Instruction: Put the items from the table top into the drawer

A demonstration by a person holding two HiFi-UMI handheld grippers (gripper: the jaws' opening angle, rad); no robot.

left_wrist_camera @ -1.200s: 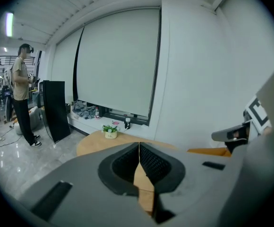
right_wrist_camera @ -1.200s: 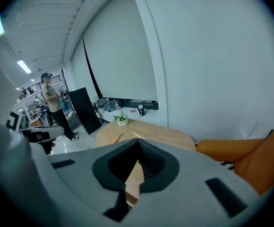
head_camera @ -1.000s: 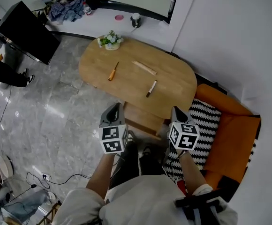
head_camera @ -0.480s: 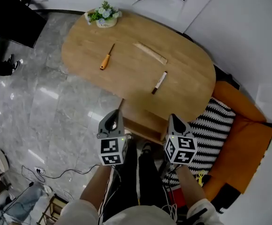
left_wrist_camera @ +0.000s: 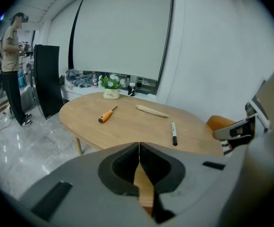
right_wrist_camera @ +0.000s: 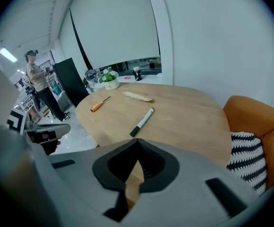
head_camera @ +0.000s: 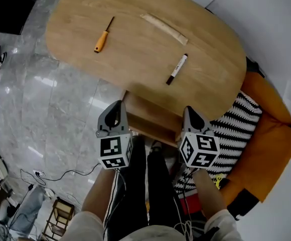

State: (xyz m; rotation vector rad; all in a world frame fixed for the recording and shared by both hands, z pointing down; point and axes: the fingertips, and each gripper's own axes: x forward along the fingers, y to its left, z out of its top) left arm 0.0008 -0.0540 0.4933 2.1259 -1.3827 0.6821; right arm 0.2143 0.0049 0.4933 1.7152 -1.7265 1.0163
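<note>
1. The only print in sight is a short dark word on the white flower pot (left_wrist_camera: 110, 94) at the far end of the table; it is too small to read with certainty. Each gripper's cube bears black and white square markers.
2. The left gripper (head_camera: 116, 106) and the right gripper (head_camera: 189, 110) hang side by side before the table's near edge. Both have their jaws pressed together, with nothing between them.
3. On the oval wooden table (head_camera: 135, 54) lie three things, well apart: an orange-handled screwdriver (head_camera: 101, 39) on the left, a pale flat wooden stick (head_camera: 164, 29) further back, and a black and white marker (head_camera: 177, 69) nearest the grippers.
4. The wooden drawer (head_camera: 150, 117) sits under the table's near edge, between the grippers.
5. The floor (head_camera: 35, 109) is glossy grey marble. An orange chair (head_camera: 266, 114) with a black and white striped cushion (head_camera: 233, 129) stands on the right against a white wall.
6. A person (left_wrist_camera: 9, 70) stands far off on the left, beside a black cabinet (left_wrist_camera: 47, 79).
</note>
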